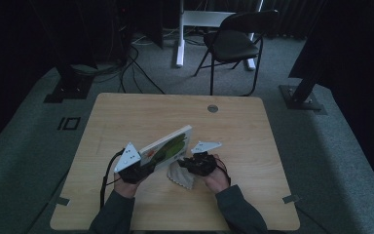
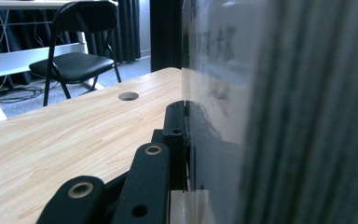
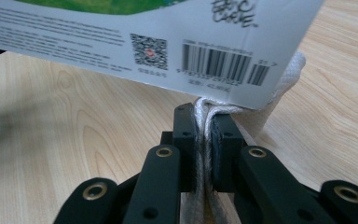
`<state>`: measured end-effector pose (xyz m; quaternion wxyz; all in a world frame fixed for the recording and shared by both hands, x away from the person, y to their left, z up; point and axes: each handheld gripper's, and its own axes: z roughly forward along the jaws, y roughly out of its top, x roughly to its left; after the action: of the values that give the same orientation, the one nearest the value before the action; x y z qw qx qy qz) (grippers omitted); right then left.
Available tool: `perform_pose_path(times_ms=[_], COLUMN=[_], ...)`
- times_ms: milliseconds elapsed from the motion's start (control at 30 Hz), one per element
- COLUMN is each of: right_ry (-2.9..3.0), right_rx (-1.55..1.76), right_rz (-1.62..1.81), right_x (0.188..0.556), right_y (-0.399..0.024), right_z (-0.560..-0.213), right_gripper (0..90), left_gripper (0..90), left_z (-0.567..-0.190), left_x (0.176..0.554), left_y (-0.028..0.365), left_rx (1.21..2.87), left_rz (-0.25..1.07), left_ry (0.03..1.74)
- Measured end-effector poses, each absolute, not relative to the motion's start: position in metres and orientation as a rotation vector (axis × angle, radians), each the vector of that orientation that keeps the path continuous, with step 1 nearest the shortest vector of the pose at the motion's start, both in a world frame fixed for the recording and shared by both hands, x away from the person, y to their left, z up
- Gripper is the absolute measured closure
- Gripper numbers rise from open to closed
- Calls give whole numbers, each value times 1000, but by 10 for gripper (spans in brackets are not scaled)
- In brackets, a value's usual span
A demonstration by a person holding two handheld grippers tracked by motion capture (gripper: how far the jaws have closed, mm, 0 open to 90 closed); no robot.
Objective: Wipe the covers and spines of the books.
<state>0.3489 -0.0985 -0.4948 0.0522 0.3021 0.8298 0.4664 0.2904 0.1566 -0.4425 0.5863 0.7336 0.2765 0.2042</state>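
Book [image 1: 168, 147]: one, a thin picture book with a green cover image, held tilted above the near middle of the table [image 1: 126, 112]. Long axis runs from near-left to far-right in the high view; far-right end raised, near-left end low at the left gripper [image 1: 143, 163]. In the right gripper view its back cover [image 3: 121, 28] faces the camera, barcode [image 3: 223, 63] and a QR code [image 3: 149, 50] along the lower edge.

Left gripper: jaws clamped on the book's near-left end. In the left gripper view one black jaw lies flat against the cover [image 2: 223, 93]; the other jaw is hidden behind the book.

Right gripper [image 1: 199, 163]: jaws pinched tight on a fold of white cloth [image 3: 204, 140], two layers pressed between the pads. In the right gripper view the cloth rises to the book's lower edge; whether it touches there, cannot tell. In the high view the cloth [image 1: 180, 174] lies on the table just below the book, between the two hands.

Count: one book, one cloth, two grippers, one folding chair [image 1: 233, 41] beyond the far edge, one round hole [image 1: 213, 108] in the tabletop near the far side.
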Motion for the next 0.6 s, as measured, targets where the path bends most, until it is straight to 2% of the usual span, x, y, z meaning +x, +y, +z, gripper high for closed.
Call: perform_pose_path(times_ms=[600], right_ry=[2547], right_rx=[835], right_rz=[1438], right_x=[336], right_y=[-85], right_z=[-489], right_gripper=[830], left_gripper=[777], left_z=[-443], left_x=[291], left_y=[156], left_rx=[1706], left_rz=[483], left_ry=[642])
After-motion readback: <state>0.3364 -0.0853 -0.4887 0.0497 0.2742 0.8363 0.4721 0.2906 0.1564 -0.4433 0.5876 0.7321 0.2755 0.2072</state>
